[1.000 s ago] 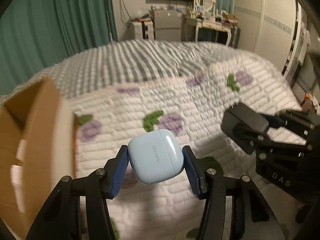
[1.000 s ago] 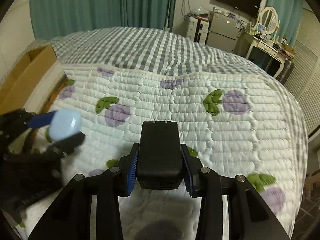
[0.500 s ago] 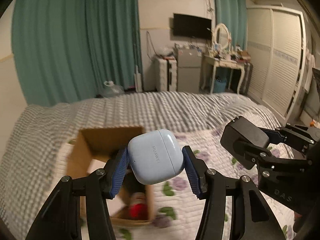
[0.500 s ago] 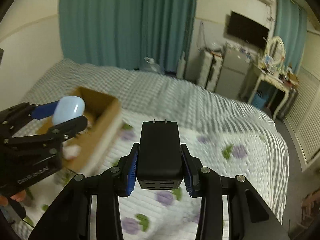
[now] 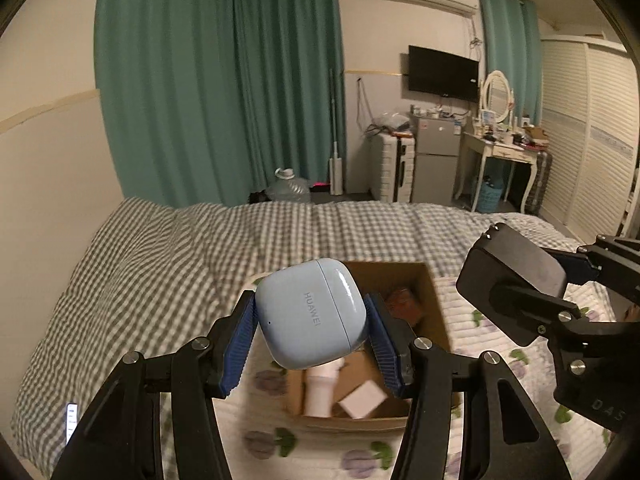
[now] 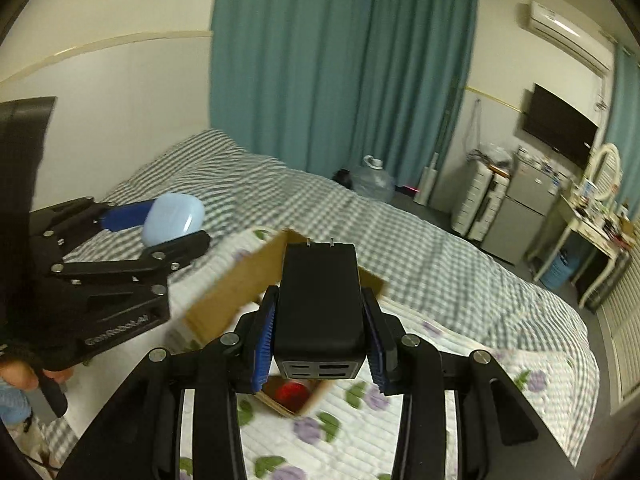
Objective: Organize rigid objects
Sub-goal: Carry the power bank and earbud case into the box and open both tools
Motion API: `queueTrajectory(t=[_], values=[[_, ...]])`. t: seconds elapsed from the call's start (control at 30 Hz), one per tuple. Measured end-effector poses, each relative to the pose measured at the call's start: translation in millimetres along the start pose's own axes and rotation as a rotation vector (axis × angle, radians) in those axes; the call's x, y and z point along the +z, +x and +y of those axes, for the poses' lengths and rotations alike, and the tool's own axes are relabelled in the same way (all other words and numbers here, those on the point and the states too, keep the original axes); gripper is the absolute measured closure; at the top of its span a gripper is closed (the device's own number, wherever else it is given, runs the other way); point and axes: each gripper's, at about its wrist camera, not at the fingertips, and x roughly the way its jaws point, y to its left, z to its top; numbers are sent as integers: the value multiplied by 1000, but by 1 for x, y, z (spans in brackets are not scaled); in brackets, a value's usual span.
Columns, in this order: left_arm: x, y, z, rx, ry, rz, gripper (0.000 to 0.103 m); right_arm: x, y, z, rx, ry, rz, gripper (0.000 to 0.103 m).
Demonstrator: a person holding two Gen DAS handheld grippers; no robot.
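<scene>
At the centre of the left wrist view, the left tool point(image 5: 312, 326) grips a pale blue, glossy, rounded earbud case point(image 5: 311, 317) marked HUAWEI between its blue pads, held in the air above an open cardboard box point(image 5: 434, 308) on the bed point(image 5: 160, 264). Inside the box lie a white bottle point(image 5: 320, 394), a small white block point(image 5: 362, 400) and something red point(image 5: 400, 300). At the right of the frame, the right tool point(image 6: 320, 344) clamps a matte black, boxy charger point(image 6: 320, 300), two metal prongs pointing away, also held over the box.
</scene>
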Motion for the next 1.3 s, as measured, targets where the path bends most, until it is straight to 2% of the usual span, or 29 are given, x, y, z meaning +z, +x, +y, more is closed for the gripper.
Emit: queueTrajectory(t=[0.2,0.4,0.63,0.77,1.03,1.3], values=[[-13,20,18,2,20,44,48,13,37,32,40,-30,27,65],[-27,51,14,-32,54,94,48,9,80,34,36,-17,79,65],[-40,90,-7,-88,89,151,48,5,132,12,16,7,146,65],[-45,110,-14,-96,102,181,48,-2,157,0,10,22,180,65],[-60,142,-26,-135,107,244,48,-16,207,-13,32,22,249,65],[-67,158,-29,-124,107,281,48,-31,238,-11,51,18,298,65]])
